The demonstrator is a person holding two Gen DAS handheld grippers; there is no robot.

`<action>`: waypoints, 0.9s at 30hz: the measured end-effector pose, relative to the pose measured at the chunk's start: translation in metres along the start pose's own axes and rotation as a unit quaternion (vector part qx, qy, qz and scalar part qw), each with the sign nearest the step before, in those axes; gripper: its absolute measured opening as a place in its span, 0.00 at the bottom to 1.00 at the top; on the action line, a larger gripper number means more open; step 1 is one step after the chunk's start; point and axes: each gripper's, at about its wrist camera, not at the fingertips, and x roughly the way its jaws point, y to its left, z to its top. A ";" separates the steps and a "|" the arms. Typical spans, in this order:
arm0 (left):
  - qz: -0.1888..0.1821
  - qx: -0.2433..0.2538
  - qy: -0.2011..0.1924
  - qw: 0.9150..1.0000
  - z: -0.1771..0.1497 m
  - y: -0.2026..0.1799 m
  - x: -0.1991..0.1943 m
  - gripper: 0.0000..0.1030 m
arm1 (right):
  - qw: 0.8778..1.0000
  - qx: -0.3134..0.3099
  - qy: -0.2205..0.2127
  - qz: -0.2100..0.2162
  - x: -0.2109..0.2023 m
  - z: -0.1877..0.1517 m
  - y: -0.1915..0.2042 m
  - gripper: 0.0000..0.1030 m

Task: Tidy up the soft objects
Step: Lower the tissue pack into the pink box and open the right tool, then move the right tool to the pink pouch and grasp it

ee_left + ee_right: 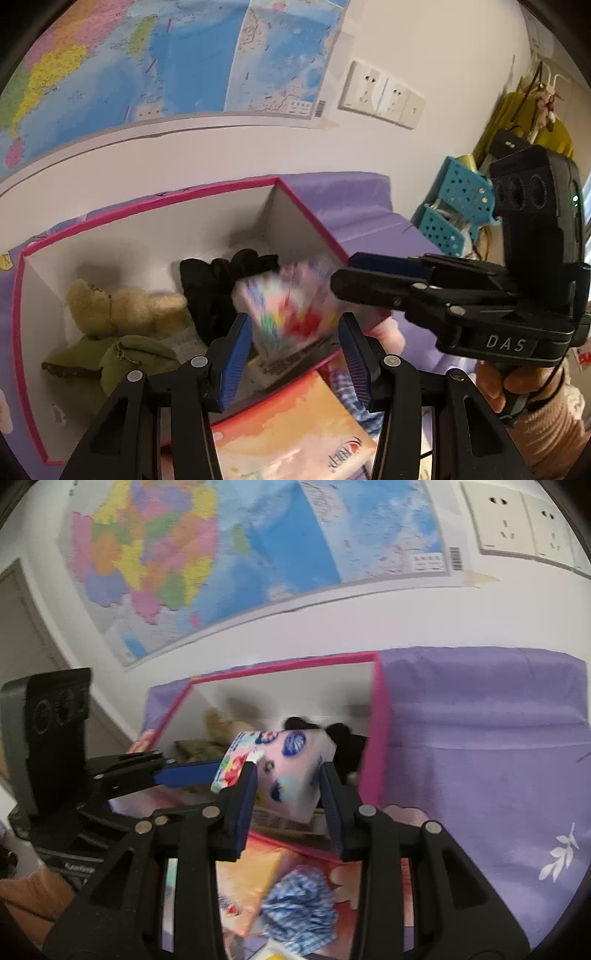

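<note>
Pack (280, 771) of tissues is being squeezed by both the left gripper (291, 345) and the right gripper (286, 794), hanging over the pink box (207, 201) with a teddy (122, 308).

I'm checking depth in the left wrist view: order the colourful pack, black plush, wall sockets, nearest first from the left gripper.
1. Colourful pack, between the left gripper's fingers.
2. Black plush, in the pink box behind the pack.
3. Wall sockets, upper right on the wall.

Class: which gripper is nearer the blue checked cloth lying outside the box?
Right. The blue checked cloth lies just below the right gripper; the left gripper is off to its left.
</note>
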 end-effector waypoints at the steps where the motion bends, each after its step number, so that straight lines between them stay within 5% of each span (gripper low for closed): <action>1: 0.004 0.001 -0.002 1.000 -0.002 0.000 -0.001 0.47 | 1.000 0.003 -0.001 -0.003 0.000 0.000 -0.001 0.37; 14: 0.012 0.007 -0.043 0.999 -0.027 -0.005 -0.039 0.47 | 0.999 -0.008 -0.030 0.010 -0.044 -0.012 0.011 0.37; 27: -0.049 0.031 -0.051 0.997 -0.079 -0.032 -0.079 0.49 | 0.997 -0.012 -0.026 0.069 -0.080 -0.047 0.031 0.38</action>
